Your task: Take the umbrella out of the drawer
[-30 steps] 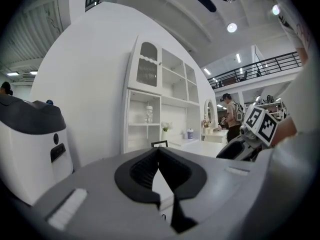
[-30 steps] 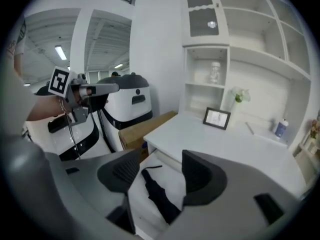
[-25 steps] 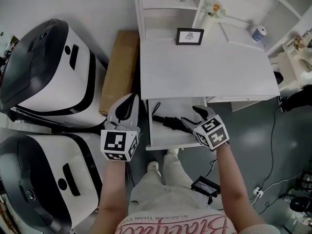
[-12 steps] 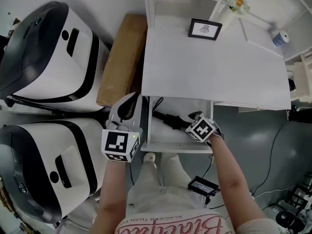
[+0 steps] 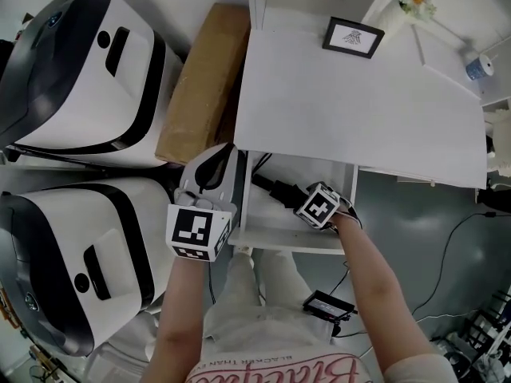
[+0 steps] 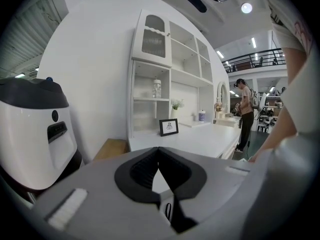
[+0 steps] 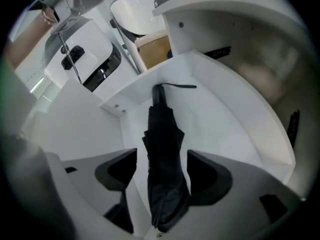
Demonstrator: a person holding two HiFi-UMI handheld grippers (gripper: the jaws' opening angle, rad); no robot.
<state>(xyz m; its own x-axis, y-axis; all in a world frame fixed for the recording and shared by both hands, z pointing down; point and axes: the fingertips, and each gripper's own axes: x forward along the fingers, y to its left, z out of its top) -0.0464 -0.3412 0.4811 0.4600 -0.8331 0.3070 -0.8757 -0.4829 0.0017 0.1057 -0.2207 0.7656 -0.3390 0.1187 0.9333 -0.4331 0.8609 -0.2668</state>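
Observation:
A folded black umbrella (image 5: 277, 190) lies in the open white drawer (image 5: 287, 241) under the desk. My right gripper (image 5: 299, 199) points steeply down into the drawer. Its jaws are opening and straddle the umbrella (image 7: 162, 149): one finger on each side, pads apart from the fabric. The umbrella's handle end with its strap points toward the drawer's far corner. The right gripper (image 7: 161, 159) holds nothing. My left gripper (image 5: 223, 152) hovers outside the drawer's left side, shut and empty, its tips meeting (image 6: 158, 149).
Two large white-and-black machines (image 5: 76, 78) stand at the left, with a cardboard box (image 5: 200, 78) between them and the desk (image 5: 351, 102). A framed picture (image 5: 353, 37) stands on the desk. A black device (image 5: 323, 306) and cables lie on the floor by the person's legs.
My right gripper has dropped into the drawer, tilted steeply downward and spread wider over the umbrella. My left gripper has sunk a little beside the drawer.

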